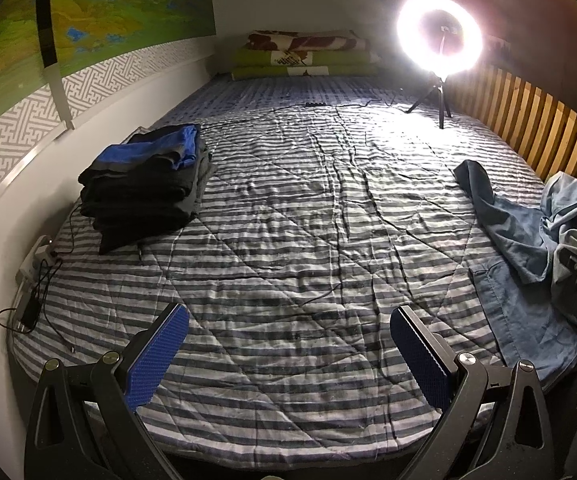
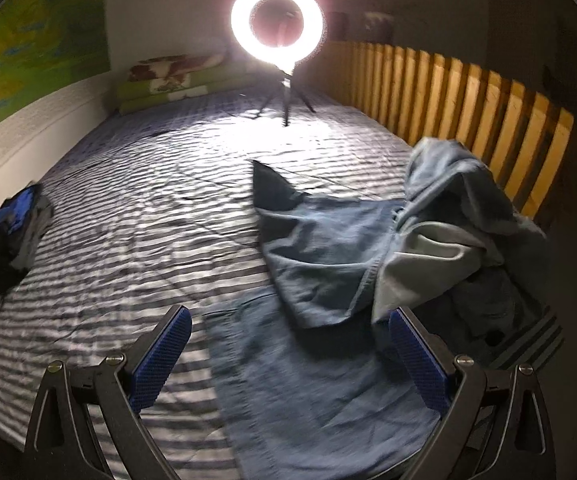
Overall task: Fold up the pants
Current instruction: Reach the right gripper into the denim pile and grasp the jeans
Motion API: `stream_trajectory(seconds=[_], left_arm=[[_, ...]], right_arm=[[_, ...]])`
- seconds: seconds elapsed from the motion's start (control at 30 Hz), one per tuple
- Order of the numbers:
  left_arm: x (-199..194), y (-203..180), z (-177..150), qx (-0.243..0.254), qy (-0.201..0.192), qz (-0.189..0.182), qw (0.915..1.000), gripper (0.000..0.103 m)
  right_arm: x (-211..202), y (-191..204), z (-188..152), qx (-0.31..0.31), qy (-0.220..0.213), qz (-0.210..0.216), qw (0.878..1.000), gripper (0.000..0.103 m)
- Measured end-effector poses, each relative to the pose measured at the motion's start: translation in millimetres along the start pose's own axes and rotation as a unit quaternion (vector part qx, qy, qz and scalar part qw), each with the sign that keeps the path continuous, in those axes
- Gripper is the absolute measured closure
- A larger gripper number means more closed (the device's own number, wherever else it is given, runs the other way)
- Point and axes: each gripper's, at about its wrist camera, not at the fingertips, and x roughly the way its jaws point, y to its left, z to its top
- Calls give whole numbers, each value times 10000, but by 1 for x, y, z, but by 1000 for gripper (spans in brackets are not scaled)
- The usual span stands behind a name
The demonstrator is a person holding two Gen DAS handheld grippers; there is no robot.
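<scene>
Both tongs stand wide apart and hold nothing: the left tongs hover over bare striped quilt, while the right tongs hover above the near part of the pants. The pants, a soft blue-grey pair, lie rumpled on the right side of the bed, beside the wooden slat rail. One part is spread flat toward the near edge, another is heaped up by the rail with a paler inner face showing, and a dark pointed end reaches toward the ring light. Well apart on the left, near the wall, sits a stack of folded clothes — dark garments with blue on top. The cloth looks light and limp, so it will likely sag and drag across the quilt instead of holding any shape; a pinch on a single layer may pull the rest into a twist. The safest holds are probably hems or the waistband, one in each of the tongs, so the pair can be lifted and shaken flat — though which edge is the waistband cannot be told in this heap. Folding has not yet begun.
</scene>
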Motion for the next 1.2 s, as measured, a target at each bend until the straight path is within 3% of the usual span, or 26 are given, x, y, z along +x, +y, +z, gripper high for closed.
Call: stream_trajectory(seconds=[0.37, 0.63, 0.97, 1.03, 1.1, 1.2], left_arm=[[30, -14, 8, 125, 222, 7, 9997, 1], [45, -8, 11, -129, 386, -38, 9992, 1], [49, 7, 11, -261, 390, -20, 9989, 1], [47, 13, 13, -282, 315, 26, 9991, 1], [44, 20, 15, -293, 261, 59, 9992, 1], [39, 34, 17, -354, 174, 125, 9991, 1]], right_arm=[[48, -109, 48, 1003, 30, -772, 9920, 5], [80, -177, 86, 1430, 211, -1163, 9826, 5], [140, -187, 110, 1226, 767, -1241, 9817, 5], [148, -189, 111, 1279, 840, -1210, 9808, 20], [151, -191, 112, 1271, 922, -1204, 9802, 54], [143, -187, 114, 1145, 885, -1096, 9834, 81]])
